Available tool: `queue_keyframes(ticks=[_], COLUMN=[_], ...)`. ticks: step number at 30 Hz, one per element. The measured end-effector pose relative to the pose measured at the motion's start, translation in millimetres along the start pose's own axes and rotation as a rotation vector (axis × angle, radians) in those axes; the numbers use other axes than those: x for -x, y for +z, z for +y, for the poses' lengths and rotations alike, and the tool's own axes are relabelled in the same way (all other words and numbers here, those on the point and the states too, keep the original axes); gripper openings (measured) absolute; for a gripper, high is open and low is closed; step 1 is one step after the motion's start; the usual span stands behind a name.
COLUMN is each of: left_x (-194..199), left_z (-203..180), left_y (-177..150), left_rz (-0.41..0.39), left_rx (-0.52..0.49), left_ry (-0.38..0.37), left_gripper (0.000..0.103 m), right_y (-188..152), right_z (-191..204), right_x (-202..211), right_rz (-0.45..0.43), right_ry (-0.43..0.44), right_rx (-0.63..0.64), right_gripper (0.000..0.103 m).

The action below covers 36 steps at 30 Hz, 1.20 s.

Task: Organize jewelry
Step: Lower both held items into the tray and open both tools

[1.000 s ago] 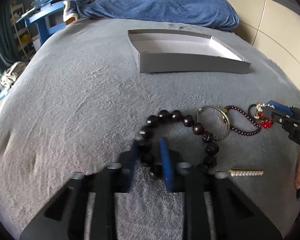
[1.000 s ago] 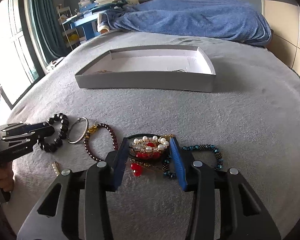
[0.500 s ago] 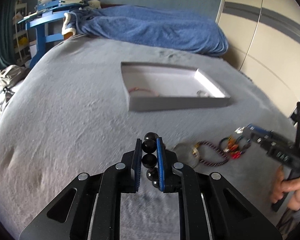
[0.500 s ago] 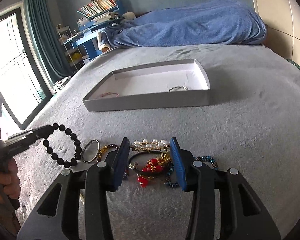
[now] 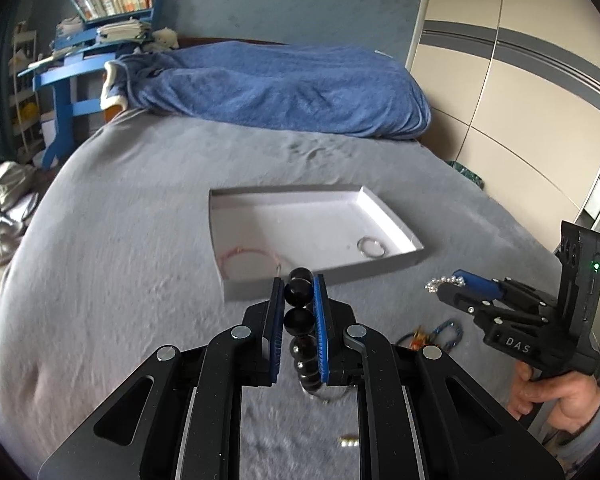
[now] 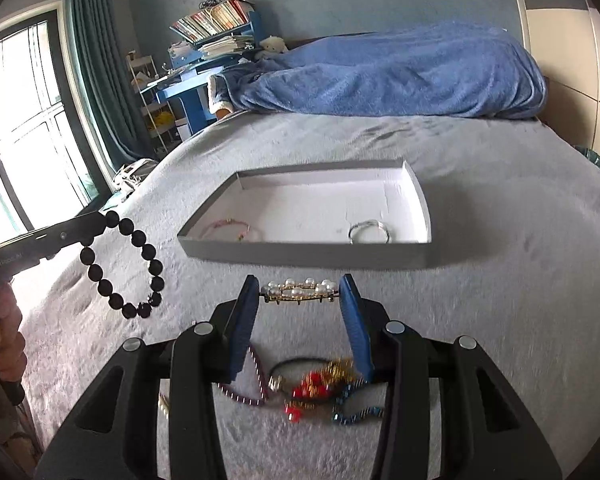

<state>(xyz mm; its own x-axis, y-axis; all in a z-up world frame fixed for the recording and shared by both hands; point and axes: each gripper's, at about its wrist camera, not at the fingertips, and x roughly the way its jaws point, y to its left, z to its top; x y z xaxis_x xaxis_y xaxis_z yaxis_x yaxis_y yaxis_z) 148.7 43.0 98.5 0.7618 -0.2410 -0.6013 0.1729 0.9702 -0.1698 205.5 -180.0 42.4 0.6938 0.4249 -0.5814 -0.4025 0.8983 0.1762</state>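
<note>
My left gripper [image 5: 298,282] is shut on a black bead bracelet [image 5: 299,320] and holds it in the air; in the right wrist view the bracelet [image 6: 140,264] hangs as a loop from that gripper [image 6: 100,220]. My right gripper [image 6: 299,292] is shut on a pearl hair clip [image 6: 300,290] held above the bed; it also shows in the left wrist view [image 5: 446,283]. The shallow white box [image 6: 414,188] lies ahead on the grey bedspread. It holds a thin pink bracelet [image 6: 226,227] and a silver ring bracelet [image 6: 369,231].
Below the right gripper lie a dark red bead bracelet [image 6: 256,380], a red and gold piece [image 6: 314,388] and a blue bead bracelet [image 6: 354,410]. A blue blanket [image 5: 276,88] lies at the head of the bed. A blue desk [image 5: 66,76] stands at the left.
Both grippers closed on their pieces and rose from the bedspread. The black bracelet and the pearl clip left the bed and moved toward the white box.
</note>
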Motion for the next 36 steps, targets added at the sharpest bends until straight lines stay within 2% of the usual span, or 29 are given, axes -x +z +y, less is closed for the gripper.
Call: queue_keyframes(ticks=[6,12,15,26,33,36], left_x=[-15,-41,-59,-119,-152,-166], left_z=[-12,-7,-8,1,14,19], left_y=[28,52,61,98,102,94], left_rz=[-0.005,-0.009,-0.007,-0.031,-0.007,0.031], left_rx=[-0.066,-0.046,-0.071,-0.076,-0.049,-0.035], left_ry=[0.013,0.006,0.011,0.025,0.032,0.037], left_gripper=[0.015,0.015,0.015,0.015,0.015,0.015], right_y=[24,52,61,70,71,67], right_z=[-4,-14,-21,-24,-17,-16], right_x=[-20,-46,-64,-125,-151,-159], right_rz=[0.016,0.008,0.013,0.065,0.089,0.120], right_ry=[-0.020,-0.040,-0.037,-0.073,-0.085,-0.094], right_rx=[0.037,0.033,0.010,0.020,0.040,0.046], right_gripper=[0.042,0.042,0.042,0.042,0.042,0.042])
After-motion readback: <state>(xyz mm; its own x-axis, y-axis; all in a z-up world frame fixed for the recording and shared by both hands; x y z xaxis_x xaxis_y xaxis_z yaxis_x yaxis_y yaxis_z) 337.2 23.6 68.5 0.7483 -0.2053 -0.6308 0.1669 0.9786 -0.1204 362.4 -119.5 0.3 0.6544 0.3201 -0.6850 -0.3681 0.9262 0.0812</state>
